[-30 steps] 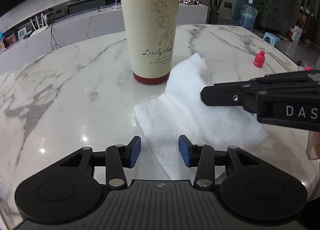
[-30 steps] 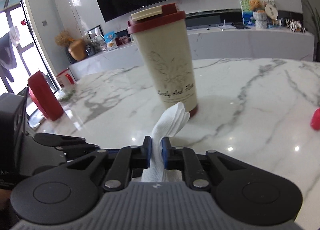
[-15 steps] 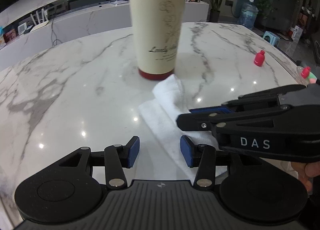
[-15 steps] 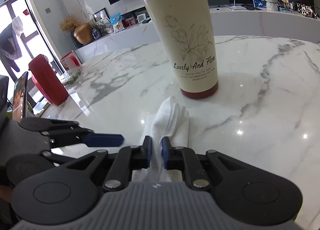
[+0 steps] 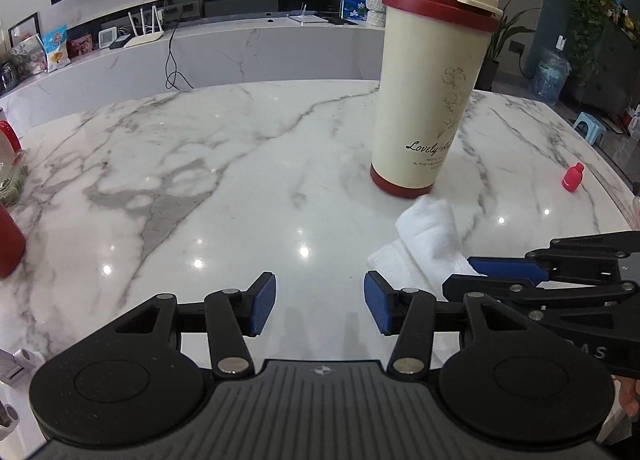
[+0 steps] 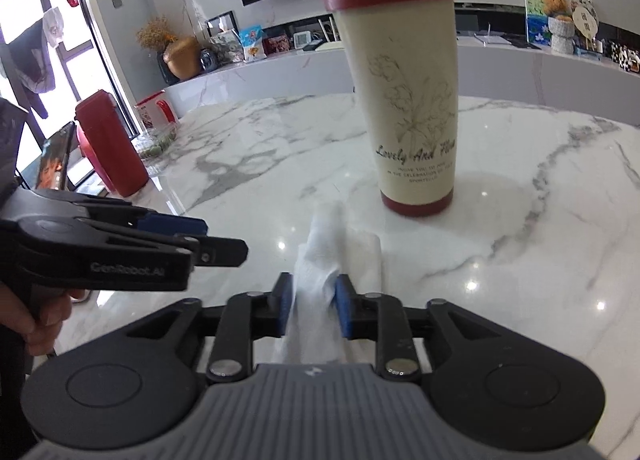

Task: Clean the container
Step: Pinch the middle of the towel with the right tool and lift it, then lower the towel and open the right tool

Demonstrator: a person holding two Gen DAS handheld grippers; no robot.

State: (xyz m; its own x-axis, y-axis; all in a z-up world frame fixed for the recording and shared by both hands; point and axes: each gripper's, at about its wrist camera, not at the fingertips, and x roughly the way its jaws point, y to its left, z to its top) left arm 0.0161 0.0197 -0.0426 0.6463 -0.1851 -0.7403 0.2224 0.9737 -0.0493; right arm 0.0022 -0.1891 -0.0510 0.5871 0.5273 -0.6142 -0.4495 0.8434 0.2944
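Between right gripper (image 6: 310, 310) pads, white cloth (image 6: 320, 256), jaws just opening; tumbler (image 6: 408, 99) beyond

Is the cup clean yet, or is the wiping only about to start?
I cannot tell if the cup has been wiped; it stands upright with its lid on. The right gripper has just been opening its jaws, the white cloth loose between them. The left gripper is open and empty. Any wiping remains.

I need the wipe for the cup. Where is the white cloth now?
The white cloth lies on the marble table just in front of the cream cup, its near end between the right claw's parted pads.
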